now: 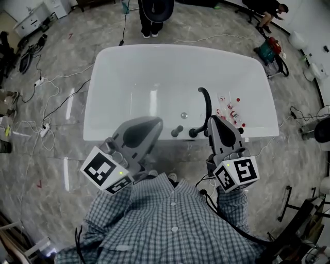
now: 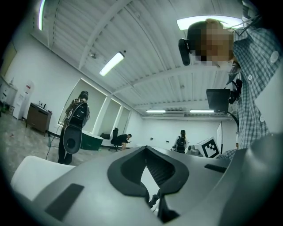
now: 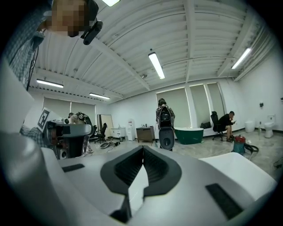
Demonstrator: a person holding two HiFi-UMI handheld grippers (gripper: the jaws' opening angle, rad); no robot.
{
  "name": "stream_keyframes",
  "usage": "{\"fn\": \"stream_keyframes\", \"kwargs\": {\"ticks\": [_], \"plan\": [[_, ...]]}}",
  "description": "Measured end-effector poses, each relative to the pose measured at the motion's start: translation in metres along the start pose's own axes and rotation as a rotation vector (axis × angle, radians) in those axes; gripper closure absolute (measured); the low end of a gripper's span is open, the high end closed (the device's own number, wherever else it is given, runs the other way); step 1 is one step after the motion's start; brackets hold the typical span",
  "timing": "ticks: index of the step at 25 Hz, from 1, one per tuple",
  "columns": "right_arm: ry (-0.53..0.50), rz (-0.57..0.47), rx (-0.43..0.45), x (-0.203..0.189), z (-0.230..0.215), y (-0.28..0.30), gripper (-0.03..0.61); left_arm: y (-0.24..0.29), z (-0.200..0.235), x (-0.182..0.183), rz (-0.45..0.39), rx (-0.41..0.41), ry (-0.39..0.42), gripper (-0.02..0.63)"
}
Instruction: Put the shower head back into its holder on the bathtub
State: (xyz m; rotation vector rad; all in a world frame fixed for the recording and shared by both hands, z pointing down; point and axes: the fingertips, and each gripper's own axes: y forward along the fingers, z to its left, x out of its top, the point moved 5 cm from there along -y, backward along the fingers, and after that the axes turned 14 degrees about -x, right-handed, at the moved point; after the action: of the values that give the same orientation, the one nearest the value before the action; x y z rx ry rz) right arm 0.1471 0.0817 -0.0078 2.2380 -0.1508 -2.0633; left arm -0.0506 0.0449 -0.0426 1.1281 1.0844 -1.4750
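Note:
The white bathtub (image 1: 103,93) lies in front of me in the head view. On its near rim stands a black tap set: a curved black pipe (image 1: 207,105) and two black knobs (image 1: 177,131). I cannot tell a shower head or its holder apart from these fittings. My left gripper (image 1: 158,122) hangs over the near rim, left of the knobs, shut and empty. My right gripper (image 1: 212,119) is just right of the curved pipe, also shut with nothing in it. In the left gripper view (image 2: 146,148) and the right gripper view (image 3: 142,147) the jaw tips meet, with only the room beyond.
Several small bottles (image 1: 230,111) with red caps lie by the tub's right end. A person (image 1: 153,15) stands beyond the far rim, and another (image 1: 269,14) sits at the top right. Cables (image 1: 46,98) trail over the floor on the left. A red and green machine (image 1: 272,51) stands on the right.

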Motion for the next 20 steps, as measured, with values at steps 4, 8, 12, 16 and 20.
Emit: {"fn": "stream_keyframes", "kwargs": {"ticks": [4, 8, 12, 16, 20], "plan": [[-0.016, -0.015, 0.020, -0.002, -0.003, 0.004, 0.560, 0.006, 0.004, -0.006, 0.000, 0.001, 0.014, 0.606], [-0.032, -0.018, 0.030, 0.003, 0.000, 0.007, 0.560, 0.008, 0.005, -0.005, -0.001, -0.005, 0.012, 0.606], [-0.028, -0.014, 0.031, 0.005, -0.002, 0.007, 0.560, 0.010, 0.005, -0.006, 0.002, -0.010, 0.005, 0.606], [-0.027, -0.010, 0.025, 0.010, -0.002, 0.005, 0.560, 0.012, 0.004, -0.002, 0.002, -0.020, 0.004, 0.606], [-0.021, -0.008, 0.017, 0.006, 0.000, -0.001, 0.560, 0.011, -0.001, -0.004, 0.002, -0.032, 0.004, 0.606]]}}
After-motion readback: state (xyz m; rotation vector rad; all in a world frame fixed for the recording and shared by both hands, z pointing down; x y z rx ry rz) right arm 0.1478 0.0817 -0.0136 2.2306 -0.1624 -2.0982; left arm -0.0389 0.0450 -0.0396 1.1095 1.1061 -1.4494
